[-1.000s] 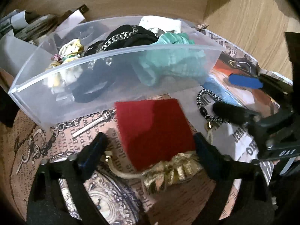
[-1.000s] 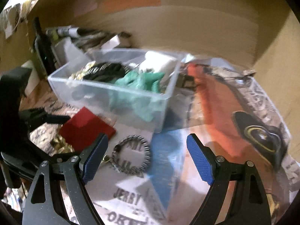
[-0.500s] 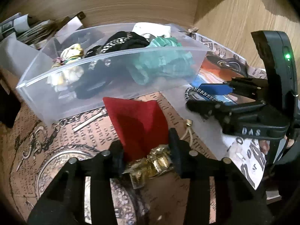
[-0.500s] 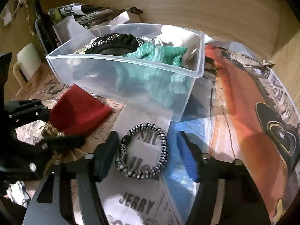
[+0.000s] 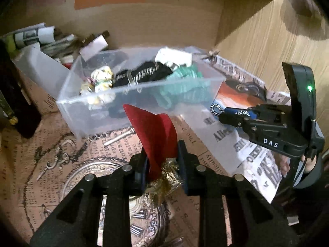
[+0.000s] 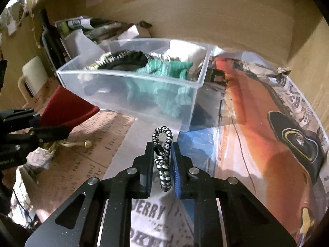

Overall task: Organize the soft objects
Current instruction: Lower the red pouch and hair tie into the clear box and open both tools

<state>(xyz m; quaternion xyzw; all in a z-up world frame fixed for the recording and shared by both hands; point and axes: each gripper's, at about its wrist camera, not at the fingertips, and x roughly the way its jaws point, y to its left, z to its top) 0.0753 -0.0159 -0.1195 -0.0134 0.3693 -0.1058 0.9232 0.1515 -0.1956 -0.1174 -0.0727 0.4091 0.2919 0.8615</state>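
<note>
My left gripper (image 5: 162,150) is shut on a red velvet pouch (image 5: 154,127) with a gold drawstring top, lifted off the table in front of the clear plastic bin (image 5: 86,115). The pouch also shows in the right wrist view (image 6: 65,109). My right gripper (image 6: 162,154) is shut on a black-and-white hair tie (image 6: 163,154), squeezed flat and raised just before the bin (image 6: 191,107). The bin holds a teal knit piece (image 6: 164,82), a black scrunchie (image 6: 125,59), a floral scrunchie (image 5: 100,78) and a white item (image 5: 172,58).
Printed paper (image 6: 257,103) covers the table. Wooden walls (image 5: 257,33) close the back and right. A pile of papers and boxes (image 5: 41,43) lies behind the bin at left. A white mug (image 6: 30,76) stands at far left. A dark object (image 5: 18,103) stands at the left edge.
Both grippers closed from open. The left took hold of the red pouch and lifted it; the right closed on the hair tie and raised it off the paper.
</note>
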